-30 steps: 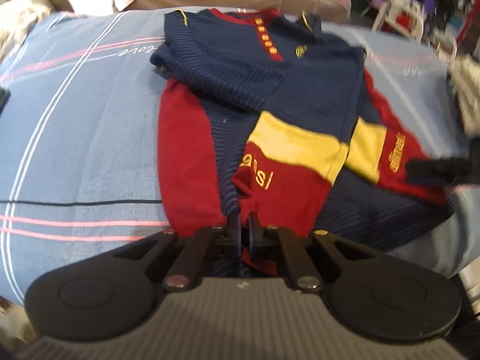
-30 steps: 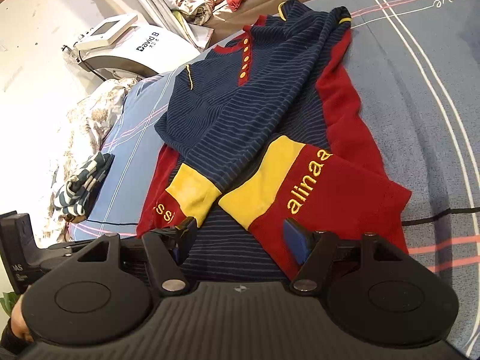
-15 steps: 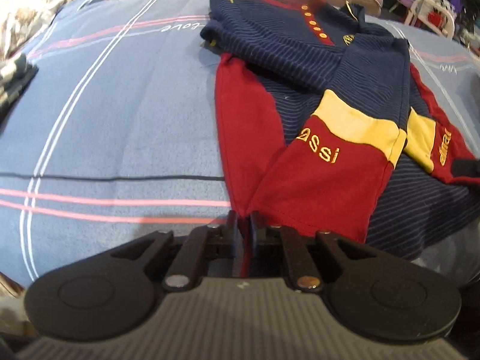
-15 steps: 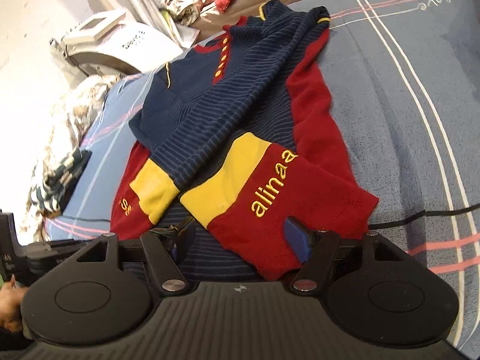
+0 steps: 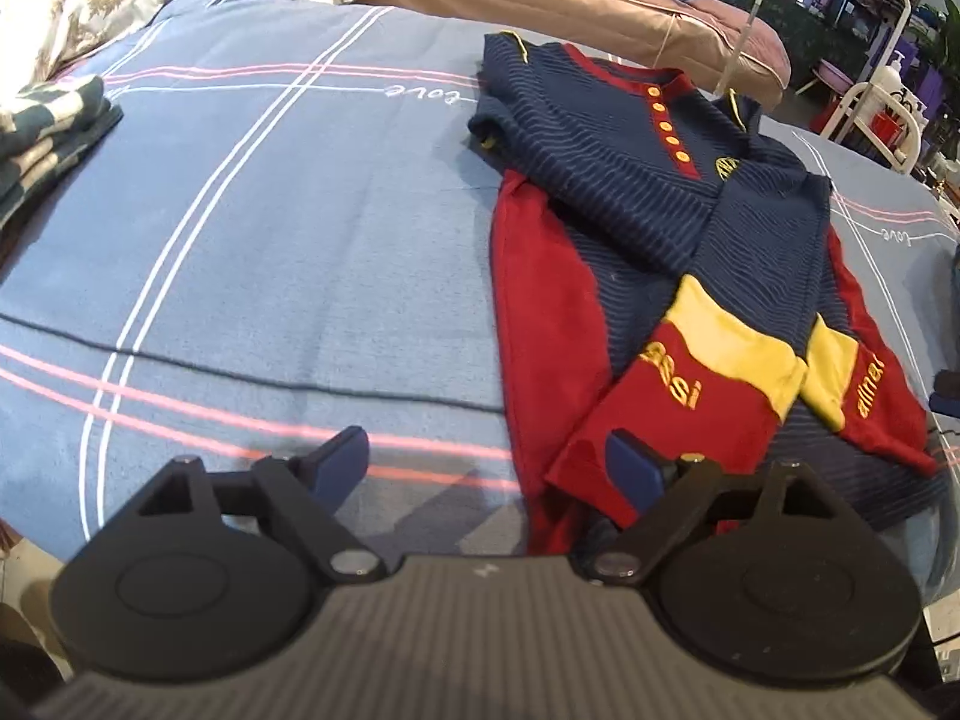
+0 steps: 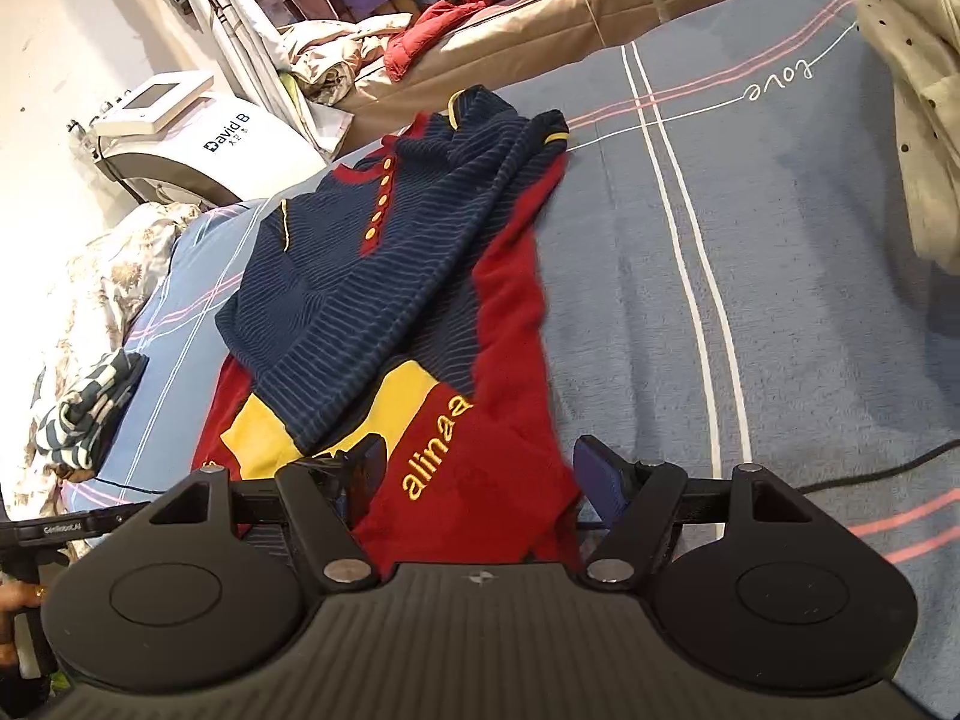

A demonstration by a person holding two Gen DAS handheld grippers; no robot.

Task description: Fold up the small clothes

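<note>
And there's the release: the left hand-held gripper has just been opening, its jaws now spread wide with nothing between them, where half a second ago they pinched the red cuff of the sweater. That sleeve now lies across the sweater's lower body, beside the other sleeve, both folded inward. The right hand-held gripper is open too, its pads standing either side of the red cuff marked "alinaa" without pressing it. The sweater rests flat on the blue bed cover, with a folded striped garment well off to its left. Sleeves look done; a fold of the body likely comes next.
</note>
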